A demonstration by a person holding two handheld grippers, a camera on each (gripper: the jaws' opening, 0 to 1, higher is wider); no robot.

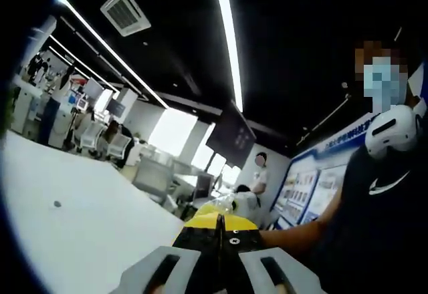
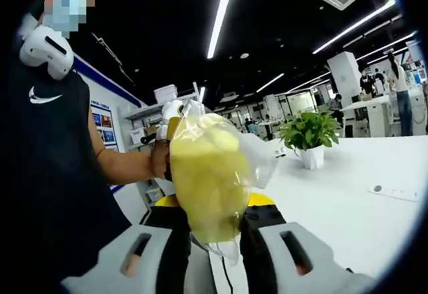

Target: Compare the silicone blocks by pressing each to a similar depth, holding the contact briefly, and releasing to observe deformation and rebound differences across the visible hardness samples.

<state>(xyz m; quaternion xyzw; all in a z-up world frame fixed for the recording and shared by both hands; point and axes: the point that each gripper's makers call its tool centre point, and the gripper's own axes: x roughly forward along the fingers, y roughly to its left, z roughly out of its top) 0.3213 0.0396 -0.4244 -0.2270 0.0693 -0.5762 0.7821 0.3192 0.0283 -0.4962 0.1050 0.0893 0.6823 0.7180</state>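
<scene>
A clear plastic bag (image 2: 208, 167) with a pale yellow silicone block inside stands upright between the jaws of my right gripper (image 2: 210, 204), which is shut on its lower part. My left gripper (image 2: 170, 115), held by a person's hand (image 2: 159, 162), meets the bag's top left corner. In the left gripper view my left gripper (image 1: 221, 230) has its yellow-tipped jaws pressed together, and a scrap of clear plastic (image 1: 226, 204) shows just past the tips.
A white table (image 2: 348, 220) carries a potted plant (image 2: 309, 133) and a flush socket plate (image 2: 396, 192). The person in a black shirt (image 1: 381, 227) stands close behind both grippers. More white table (image 1: 80, 234) lies to the left, with office desks and chairs (image 1: 100, 140) beyond.
</scene>
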